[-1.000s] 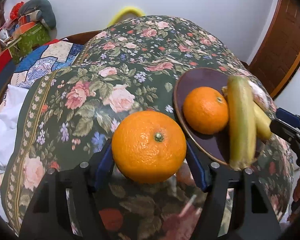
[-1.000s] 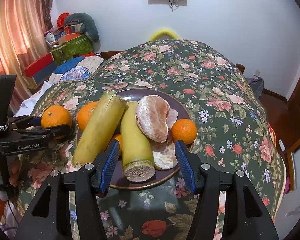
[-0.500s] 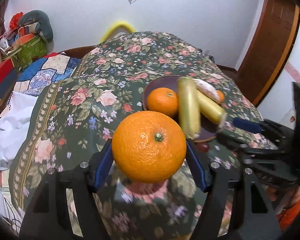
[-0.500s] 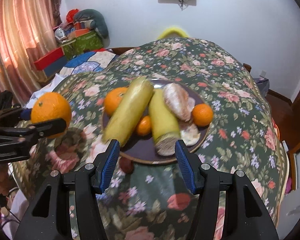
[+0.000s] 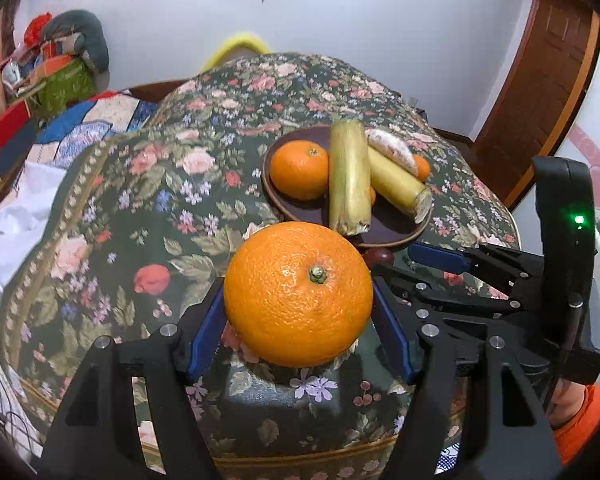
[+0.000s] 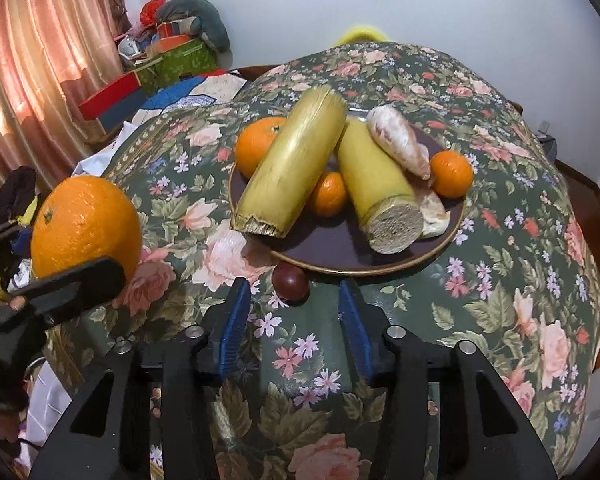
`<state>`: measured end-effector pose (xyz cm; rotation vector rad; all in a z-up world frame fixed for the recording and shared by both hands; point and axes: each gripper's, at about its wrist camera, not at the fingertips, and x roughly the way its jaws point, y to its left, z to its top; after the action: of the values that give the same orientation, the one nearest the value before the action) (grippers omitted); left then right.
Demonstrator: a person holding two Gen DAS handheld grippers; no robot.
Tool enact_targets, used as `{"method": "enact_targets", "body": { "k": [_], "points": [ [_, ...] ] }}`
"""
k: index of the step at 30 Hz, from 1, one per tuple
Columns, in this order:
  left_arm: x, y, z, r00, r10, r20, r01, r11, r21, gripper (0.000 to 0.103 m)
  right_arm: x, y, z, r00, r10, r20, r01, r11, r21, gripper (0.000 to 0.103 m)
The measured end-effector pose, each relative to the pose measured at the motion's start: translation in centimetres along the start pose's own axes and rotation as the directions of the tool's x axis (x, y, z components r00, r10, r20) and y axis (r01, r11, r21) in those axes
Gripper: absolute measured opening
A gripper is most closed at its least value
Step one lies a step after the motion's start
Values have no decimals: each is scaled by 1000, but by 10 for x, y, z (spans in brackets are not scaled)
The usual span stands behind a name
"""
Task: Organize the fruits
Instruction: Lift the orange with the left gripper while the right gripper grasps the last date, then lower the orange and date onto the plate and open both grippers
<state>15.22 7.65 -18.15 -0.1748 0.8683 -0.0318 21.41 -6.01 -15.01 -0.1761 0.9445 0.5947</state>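
My left tool [image 5: 298, 316] was clamped on a large orange [image 5: 298, 294], its blue pads pressing the fruit from both sides, and it pointed steeply downward. My right tool [image 6: 292, 320] also tilted down, its jaws closing with nothing pressed between the pads; a small dark fruit [image 6: 290, 282] lay just ahead of the tips. A bit of my hand in an orange sleeve [image 5: 576, 408] showed behind the right tool.

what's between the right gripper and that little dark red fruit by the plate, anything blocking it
Nothing visible. The small dark red fruit lies on the cloth against the near rim of the plate, just ahead of the right gripper, whose jaws are closing with nothing between them yet. The left gripper holds the big orange off to the side.
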Motion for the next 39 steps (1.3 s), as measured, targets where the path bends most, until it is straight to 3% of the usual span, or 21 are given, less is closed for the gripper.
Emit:
{"method": "enact_targets", "body": {
  "k": [4, 9, 13, 26, 39],
  "points": [
    [8, 5, -2, 1000, 15, -11, -15, 1000, -16, 68, 8, -2, -1, 1000, 8, -18, -8, 1000, 7, 33],
    [13, 6, -4, 1000, 28, -13, -29, 999, -20, 68, 9, -1, -2, 1000, 8, -11, -7, 1000, 15, 31],
    [15, 6, -5, 1000, 21, -17, -21, 999, -27, 68, 9, 2, -2, 1000, 21, -12, -21, 1000, 1, 19],
    [5, 3, 2, 999, 38, 5, -38, 999, -23, 68, -4, -3, -3, 1000, 26, 13, -26, 1000, 3, 17],
    [9, -28, 32, 998, 24, 50, -25, 1000, 3, 68, -51, -57, 8, 991, -29, 133, 19, 997, 75, 17]
  ]
}}
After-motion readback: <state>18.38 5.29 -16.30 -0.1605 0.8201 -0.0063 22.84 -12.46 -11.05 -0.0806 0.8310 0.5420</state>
